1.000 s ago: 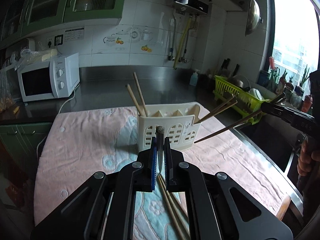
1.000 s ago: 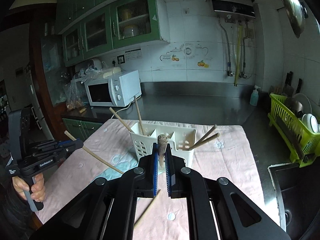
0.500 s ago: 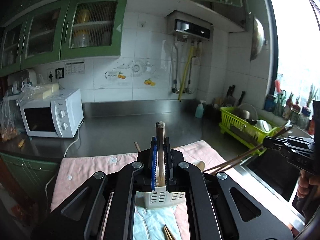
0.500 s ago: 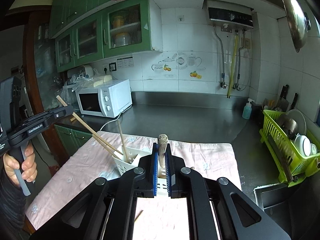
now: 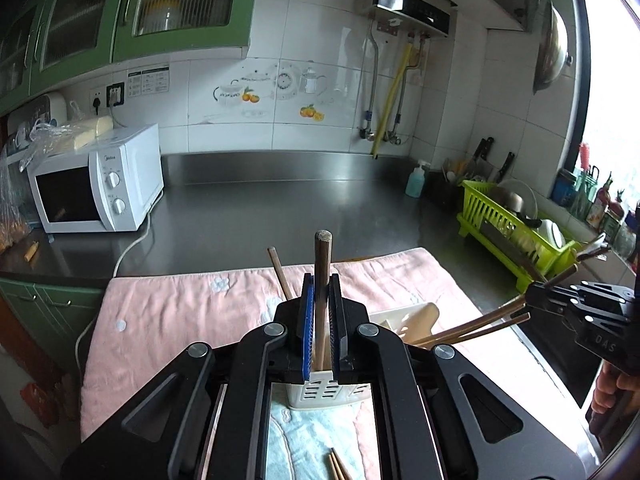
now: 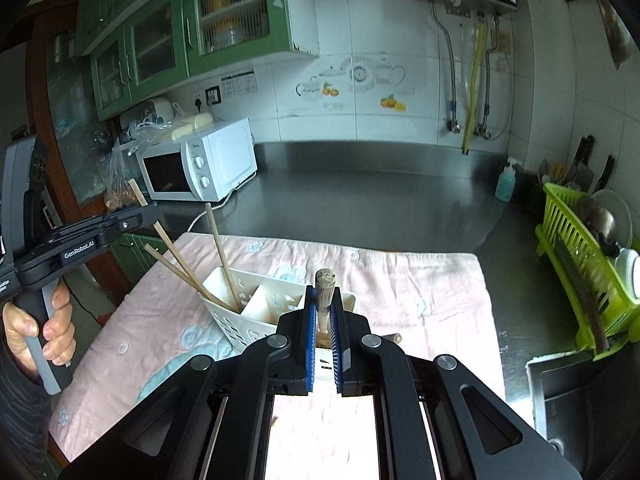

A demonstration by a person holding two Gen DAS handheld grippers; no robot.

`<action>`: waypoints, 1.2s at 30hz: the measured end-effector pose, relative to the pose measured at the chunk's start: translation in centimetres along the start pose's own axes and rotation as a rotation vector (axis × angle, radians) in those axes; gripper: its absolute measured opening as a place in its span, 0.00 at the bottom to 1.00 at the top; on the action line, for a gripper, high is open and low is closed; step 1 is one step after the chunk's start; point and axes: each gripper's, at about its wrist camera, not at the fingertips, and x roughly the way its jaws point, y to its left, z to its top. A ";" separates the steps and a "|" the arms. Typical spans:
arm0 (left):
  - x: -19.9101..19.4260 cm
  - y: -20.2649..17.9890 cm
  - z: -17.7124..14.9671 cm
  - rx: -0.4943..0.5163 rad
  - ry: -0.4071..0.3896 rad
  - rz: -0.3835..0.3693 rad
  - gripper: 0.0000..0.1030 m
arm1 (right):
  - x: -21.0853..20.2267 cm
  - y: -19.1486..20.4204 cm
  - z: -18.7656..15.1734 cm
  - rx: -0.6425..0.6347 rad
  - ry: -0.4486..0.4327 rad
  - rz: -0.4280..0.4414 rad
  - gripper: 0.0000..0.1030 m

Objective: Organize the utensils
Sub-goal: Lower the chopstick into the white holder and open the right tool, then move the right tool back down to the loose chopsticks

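- "GenRobot.AI" stood in white on the left gripper (image 6: 142, 216) body
- "DAS" showed on the right gripper (image 5: 530, 300) body
- The microwave (image 5: 96, 184) door bore a small logo, too small to read

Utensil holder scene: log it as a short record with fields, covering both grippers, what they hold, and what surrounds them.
left gripper: shut on chopsticks, tips angled down into the utensil holder's end compartment
right gripper: shut on second pair of chopsticks, over the holder's other end
utensil holder: white, slotted, divided, standing on the pink towel
loose chopsticks: lying on the towel near the left gripper
surroundings: steel counter, microwave, green dish rack
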 end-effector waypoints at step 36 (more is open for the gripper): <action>-13.7 -0.4 -15.3 -0.006 -0.030 0.046 0.43 | -3.6 8.9 -22.9 0.118 0.096 0.084 0.16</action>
